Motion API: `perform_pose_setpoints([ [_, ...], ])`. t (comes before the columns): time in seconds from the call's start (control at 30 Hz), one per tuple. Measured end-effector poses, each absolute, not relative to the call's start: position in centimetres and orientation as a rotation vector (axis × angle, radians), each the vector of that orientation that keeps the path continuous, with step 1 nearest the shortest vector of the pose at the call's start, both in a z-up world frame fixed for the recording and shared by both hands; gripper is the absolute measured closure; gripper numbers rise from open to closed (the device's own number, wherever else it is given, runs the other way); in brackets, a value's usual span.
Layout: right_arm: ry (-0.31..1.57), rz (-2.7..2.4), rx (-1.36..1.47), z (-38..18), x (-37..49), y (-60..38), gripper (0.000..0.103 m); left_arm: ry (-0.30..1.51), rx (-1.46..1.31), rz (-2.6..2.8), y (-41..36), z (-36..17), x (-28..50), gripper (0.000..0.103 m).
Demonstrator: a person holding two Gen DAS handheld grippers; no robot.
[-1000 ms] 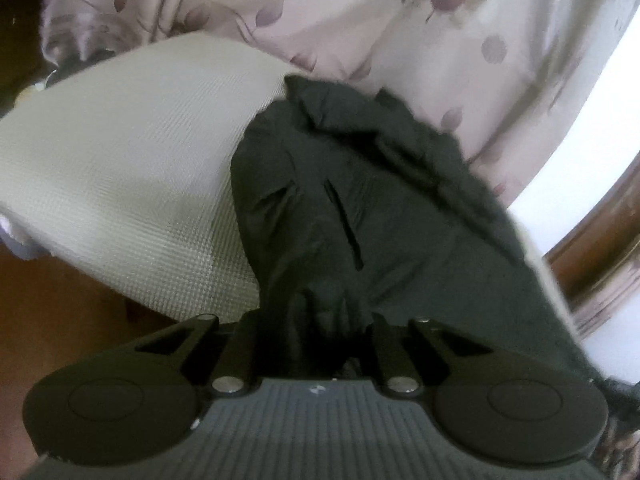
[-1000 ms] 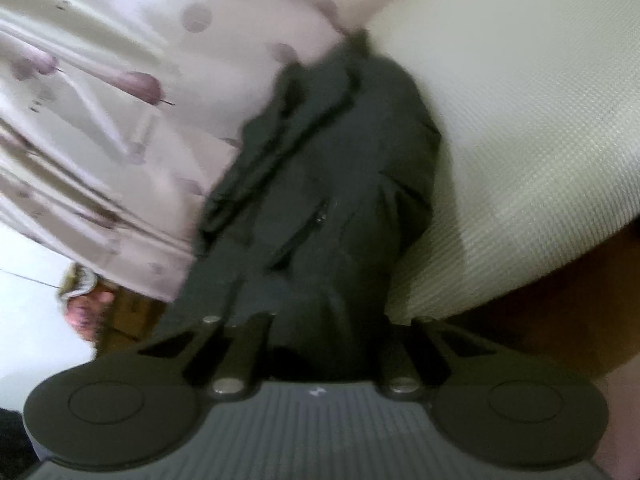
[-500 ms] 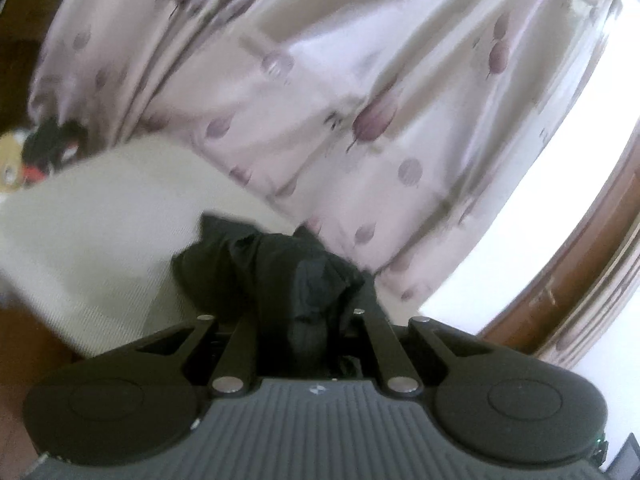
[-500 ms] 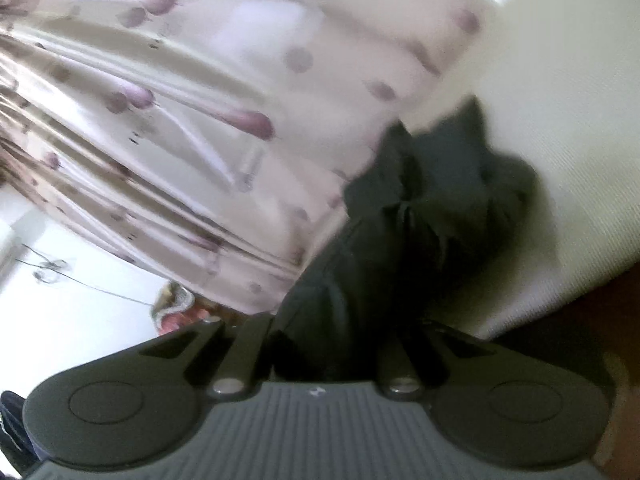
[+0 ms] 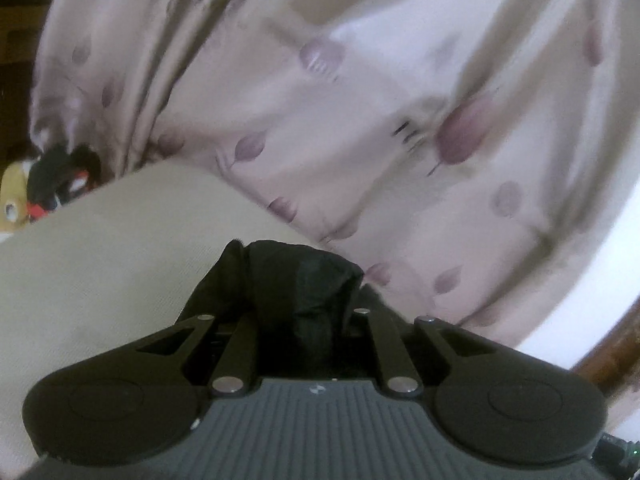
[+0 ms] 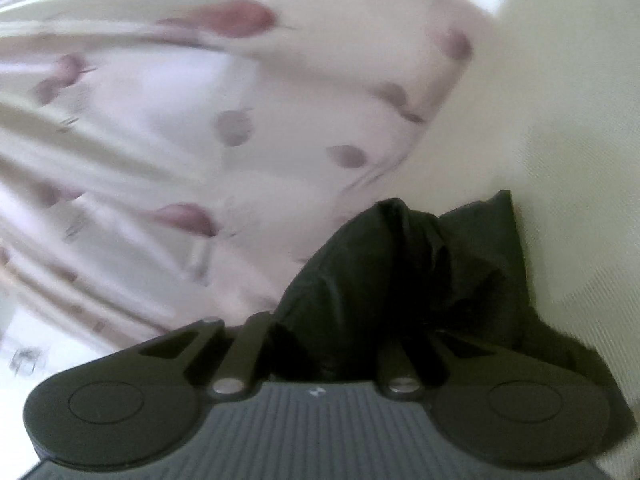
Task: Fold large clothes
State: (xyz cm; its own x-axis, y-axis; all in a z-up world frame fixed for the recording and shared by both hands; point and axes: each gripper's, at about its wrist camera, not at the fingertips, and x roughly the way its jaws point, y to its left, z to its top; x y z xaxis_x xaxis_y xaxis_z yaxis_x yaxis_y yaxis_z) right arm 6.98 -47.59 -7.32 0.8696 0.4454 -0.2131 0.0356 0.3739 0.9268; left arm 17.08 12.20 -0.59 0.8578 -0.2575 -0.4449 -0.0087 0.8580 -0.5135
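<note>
since a moment ago both hands have come up and swung toward the curtain, so far less of the dark garment point(image 5: 304, 280) shows in either view and the cloth that lay spread over the pale surface is now bunched close in front of each tool. left gripper point(image 5: 306, 316) has a thick fold of the black fabric pushed up between its fingers; they sit only a little apart, they have just been opening slightly, and the cloth is still pinched there and rises in a hump ahead of them. right gripper point(image 6: 328, 332) has its fingers drawn almost fully together on another bunch of the same garment point(image 6: 404, 272), which spills off to the right and down past the tool's body onto the surface. that surface, a cream, finely ribbed padded top point(image 5: 120, 248), looks more like a mattress or cushion than a worktop, though i cannot say which; the garment touches it at its far edge in both views. behind hangs a pale curtain point(image 5: 360, 120) printed with mauve leaf shapes, blurred by the motion. at the far left of the left view a soft toy point(image 5: 36, 196) in yellow, black and red sits in the shadow. no brand, label or readable writing shows anywhere, only a small pale mark on each tool's ribbed grey body, too small to read.
</note>
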Motion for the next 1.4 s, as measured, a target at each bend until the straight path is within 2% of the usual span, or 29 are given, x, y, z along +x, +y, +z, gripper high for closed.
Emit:
perform_pose_setpoints([
  [0.07, 0.517, 0.203, 1.185, -8.8, 9.7, -48.1, 0.092, 0.566, -0.514, -0.105, 11.8, -2.1, 19.6, 0.085],
  [0.23, 0.618, 0.129, 1.239, -13.0, 14.9, -48.5, 0.089, 0.582, -0.445, -0.076, 10.9, -4.3, 22.7, 0.074],
  [0.3, 0.632, 0.133, 1.293, -14.2, 15.5, -48.8, 0.083, 0.575, -0.458, -0.086, 10.7, -4.8, 22.9, 0.062],
  [0.33, 0.626, 0.14, 1.338, -14.8, 15.6, -49.0, 0.077, 0.563, -0.46, -0.093, 10.8, -4.8, 23.0, 0.048],
  [0.37, 0.613, 0.154, 1.374, -15.1, 15.5, -49.2, 0.072, 0.541, -0.463, -0.095, 10.8, -4.7, 22.7, 0.028],
  [0.43, 0.548, 0.217, 1.41, -14.9, 15.0, -49.6, 0.045, 0.464, -0.448, -0.057, 10.4, -3.9, 21.5, 0.002],
  [0.47, 0.517, 0.238, 1.392, -14.4, 14.7, -49.6, 0.036, 0.414, -0.424, -0.025, 10.2, -3.5, 20.7, 0.0],
  [0.5, 0.484, 0.248, 1.358, -13.7, 14.2, -49.6, 0.021, 0.376, -0.389, -0.016, 10.0, -3.1, 20.2, 0.0],
  [0.53, 0.453, 0.247, 1.303, -12.7, 13.5, -49.5, 0.017, 0.364, -0.348, -0.025, 9.6, -2.8, 19.9, 0.0],
  [0.8, 0.45, 0.124, 0.673, -5.7, 11.1, -45.3, 0.017, 0.391, -0.209, -0.051, 7.1, -2.4, 18.9, 0.0],
  [0.9, 0.468, 0.096, 0.47, -4.4, 11.8, -42.4, 0.018, 0.4, -0.143, -0.078, 5.8, -2.6, 19.4, 0.003],
  [0.93, 0.479, 0.08, 0.41, -4.2, 12.3, -41.5, 0.024, 0.402, -0.108, -0.087, 5.3, -2.8, 19.6, 0.007],
  [1.0, 0.496, 0.051, 0.322, -4.3, 13.2, -40.3, 0.037, 0.436, -0.036, -0.126, 4.1, -3.1, 20.8, 0.016],
  [1.07, 0.516, 0.01, 0.229, -4.8, 14.7, -39.2, 0.039, 0.492, -0.027, -0.154, 3.5, -3.8, 22.5, 0.037],
  [1.1, 0.52, 0.002, 0.205, -5.2, 15.4, -38.8, 0.039, 0.508, -0.032, -0.164, 3.4, -4.2, 23.1, 0.04],
  [1.3, 0.61, -0.04, 0.203, -8.8, 19.2, -38.8, 0.039, 0.581, -0.074, -0.14, 4.0, -7.3, 27.3, 0.041],
  [1.4, 0.654, -0.051, 0.22, -10.2, 20.0, -39.1, 0.039, 0.634, -0.064, -0.109, 4.4, -9.2, 28.8, 0.045],
])
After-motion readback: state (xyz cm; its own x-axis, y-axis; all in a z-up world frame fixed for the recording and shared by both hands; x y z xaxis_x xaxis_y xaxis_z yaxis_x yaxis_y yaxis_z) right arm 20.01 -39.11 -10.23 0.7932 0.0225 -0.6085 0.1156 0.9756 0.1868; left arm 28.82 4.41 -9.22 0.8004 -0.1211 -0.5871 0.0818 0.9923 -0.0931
